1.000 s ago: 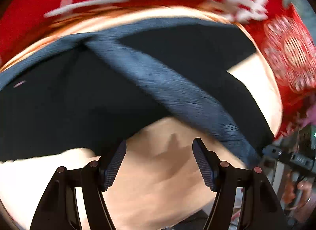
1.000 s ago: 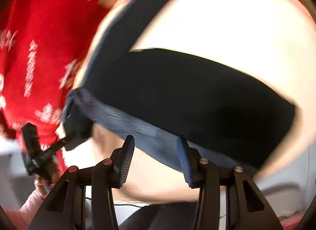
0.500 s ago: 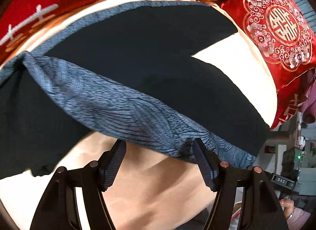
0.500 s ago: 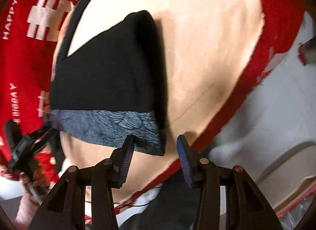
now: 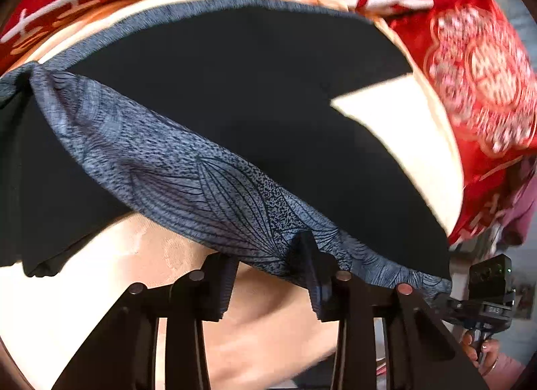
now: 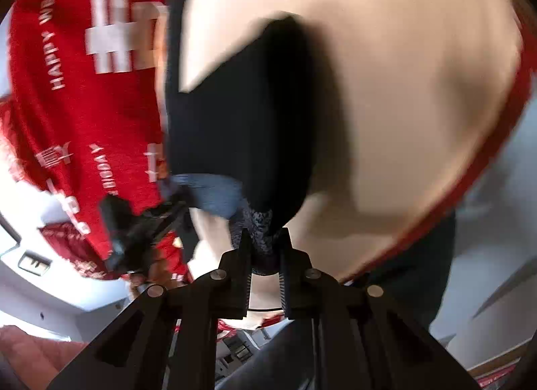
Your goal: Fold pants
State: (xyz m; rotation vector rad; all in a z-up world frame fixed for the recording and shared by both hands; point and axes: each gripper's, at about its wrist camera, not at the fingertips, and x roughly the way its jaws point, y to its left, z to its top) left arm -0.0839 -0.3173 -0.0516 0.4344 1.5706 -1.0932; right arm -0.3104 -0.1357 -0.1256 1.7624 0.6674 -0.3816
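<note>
Black pants with a blue-grey patterned waistband lie on a cream sheet. In the left wrist view my left gripper has its fingers partly closed around the waistband's near edge; the right finger presses into the band. In the right wrist view my right gripper is shut on the waistband's corner, with the black pants stretching away from it. The left gripper shows at the band's other end.
Red bedding with white lettering lies beyond the cream sheet. A red embroidered cushion sits at the right in the left wrist view. The right hand-held gripper shows at the lower right there.
Both grippers have moved onto the waistband and narrowed. The right gripper has closed on the band's corner; the left fingers have come in around its edge.
</note>
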